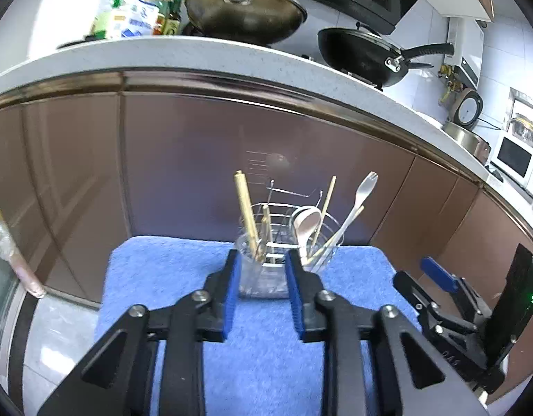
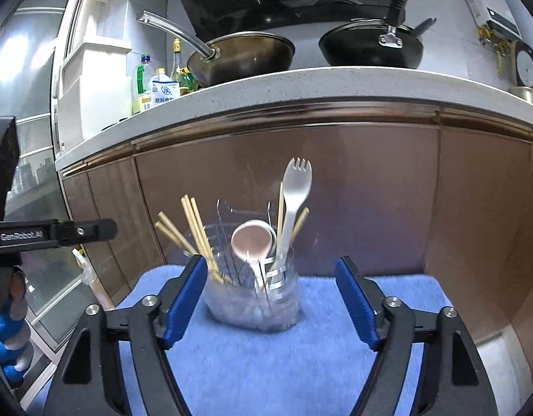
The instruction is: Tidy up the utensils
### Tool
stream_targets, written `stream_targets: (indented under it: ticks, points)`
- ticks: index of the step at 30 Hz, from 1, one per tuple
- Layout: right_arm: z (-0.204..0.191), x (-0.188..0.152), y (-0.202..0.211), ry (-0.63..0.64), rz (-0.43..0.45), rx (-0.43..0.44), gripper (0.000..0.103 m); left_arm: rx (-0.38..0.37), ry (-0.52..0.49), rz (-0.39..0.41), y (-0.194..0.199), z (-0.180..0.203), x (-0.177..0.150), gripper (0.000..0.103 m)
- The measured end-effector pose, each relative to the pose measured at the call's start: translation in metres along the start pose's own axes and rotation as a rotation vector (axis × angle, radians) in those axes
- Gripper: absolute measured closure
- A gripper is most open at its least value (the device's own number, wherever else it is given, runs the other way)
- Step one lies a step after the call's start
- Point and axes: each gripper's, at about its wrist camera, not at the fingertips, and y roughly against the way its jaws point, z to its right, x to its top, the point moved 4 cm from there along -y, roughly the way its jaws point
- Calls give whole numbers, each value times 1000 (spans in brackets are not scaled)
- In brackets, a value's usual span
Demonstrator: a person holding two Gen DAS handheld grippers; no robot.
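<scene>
The wire utensil holder with a clear plastic base (image 2: 252, 298) stands on the fuzzy blue towel (image 2: 266, 374), close to the brown cabinet front (image 2: 370, 190) on its far side. Blur and the clear plastic make its lower part hard to read, and where the utensil tips rest cannot be told. Wooden chopsticks (image 2: 197, 228) lean out of its left side; a pale ceramic spoon (image 2: 250, 242) and a grey metal spork (image 2: 294, 190) stand in its right side.

The right gripper (image 2: 269, 294) is spread wide with the holder between its blue pads, touching nothing. The left gripper (image 1: 263, 277) is narrowly parted just short of the holder, nothing in it; its fingers hide the holder's lower corners.

Above, a white speckled countertop (image 2: 301, 86) carries a bronze wok (image 2: 245, 55), a black frying pan (image 2: 370, 48) and bottles (image 2: 162, 83), partly cut off by the counter's edge.
</scene>
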Motion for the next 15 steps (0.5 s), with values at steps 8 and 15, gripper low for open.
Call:
stream_targets:
  ticks: [8, 15]
  points:
    - [-6, -15, 54, 21, -34, -55, 9, 105, -17, 66, 61, -3, -25, 59]
    - [-18, -19, 94, 72, -29, -95, 0, 188, -61, 129, 107, -2, -38, 52]
